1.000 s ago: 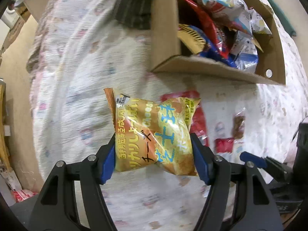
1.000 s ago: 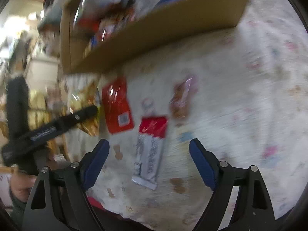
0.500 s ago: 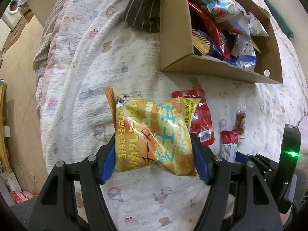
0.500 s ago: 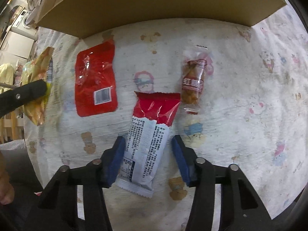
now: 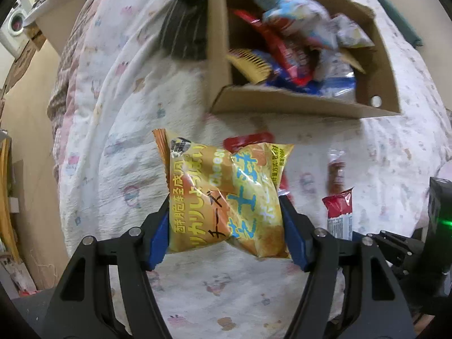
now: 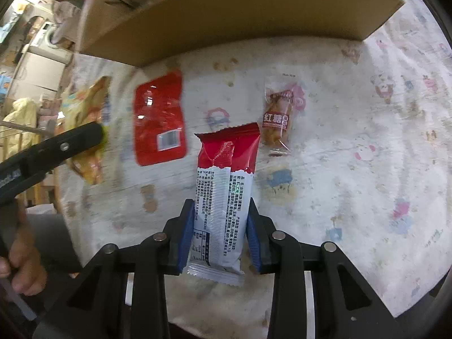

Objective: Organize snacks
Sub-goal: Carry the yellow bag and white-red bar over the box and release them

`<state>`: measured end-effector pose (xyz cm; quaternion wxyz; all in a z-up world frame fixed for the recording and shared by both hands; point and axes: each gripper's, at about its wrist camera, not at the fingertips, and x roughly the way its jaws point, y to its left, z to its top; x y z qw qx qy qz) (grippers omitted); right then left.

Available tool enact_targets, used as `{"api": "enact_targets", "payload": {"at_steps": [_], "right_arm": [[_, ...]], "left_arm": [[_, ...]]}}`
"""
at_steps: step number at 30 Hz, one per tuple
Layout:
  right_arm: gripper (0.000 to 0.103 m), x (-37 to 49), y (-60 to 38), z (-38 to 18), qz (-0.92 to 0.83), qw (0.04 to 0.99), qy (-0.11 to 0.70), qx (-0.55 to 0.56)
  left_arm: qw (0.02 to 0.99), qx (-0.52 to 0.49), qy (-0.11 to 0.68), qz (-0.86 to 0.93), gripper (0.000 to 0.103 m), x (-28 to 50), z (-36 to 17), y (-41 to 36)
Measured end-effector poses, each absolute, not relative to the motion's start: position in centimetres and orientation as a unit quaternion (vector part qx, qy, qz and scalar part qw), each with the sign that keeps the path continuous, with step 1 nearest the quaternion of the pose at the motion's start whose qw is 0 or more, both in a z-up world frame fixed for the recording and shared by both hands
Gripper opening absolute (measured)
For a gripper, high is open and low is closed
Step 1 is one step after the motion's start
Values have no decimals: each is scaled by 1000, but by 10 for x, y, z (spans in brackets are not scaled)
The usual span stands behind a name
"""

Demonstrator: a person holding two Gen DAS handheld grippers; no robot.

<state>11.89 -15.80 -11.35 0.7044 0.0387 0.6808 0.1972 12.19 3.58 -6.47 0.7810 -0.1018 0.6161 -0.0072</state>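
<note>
My left gripper (image 5: 226, 226) is shut on a yellow cheese snack bag (image 5: 223, 197), which hangs above the bedspread in front of the cardboard box (image 5: 282, 104). The box holds several snack packs. In the right wrist view, my right gripper (image 6: 220, 234) is closing its jaws on a red-and-white snack bar (image 6: 223, 195), and the blue pads touch both of its long edges. A flat red packet (image 6: 159, 118) and a small brown sweet (image 6: 276, 118) lie on the bedspread between the bar and the box wall (image 6: 226, 19). The yellow bag (image 6: 84, 107) shows at the left.
A patterned white bedspread (image 5: 113, 113) covers the bed, which drops off at the left. A dark striped cloth (image 5: 186, 34) lies beside the box. A washing machine (image 5: 17, 25) stands far left. A person's hand (image 6: 19, 257) shows at the lower left.
The right gripper came down over the red-and-white bar and its jaws narrowed onto it. The left gripper rose a little, still holding the yellow bag.
</note>
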Motion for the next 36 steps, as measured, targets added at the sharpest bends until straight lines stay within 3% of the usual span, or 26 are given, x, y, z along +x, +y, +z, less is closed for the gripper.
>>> {"api": "enact_targets", "payload": {"at_steps": [14, 18, 27, 36], "right_arm": [[36, 159, -204, -6, 237, 767, 589, 95], [36, 192, -220, 13, 224, 788, 562, 109], [36, 258, -240, 12, 212, 826, 511, 108], [36, 277, -232, -11, 195, 827, 522, 77]], "left_arm": [[812, -155, 560, -65, 66, 182, 9, 24], [819, -121, 557, -68, 66, 206, 13, 3], [812, -114, 565, -97, 67, 247, -10, -43], [792, -99, 589, -129, 68, 258, -41, -72]]}}
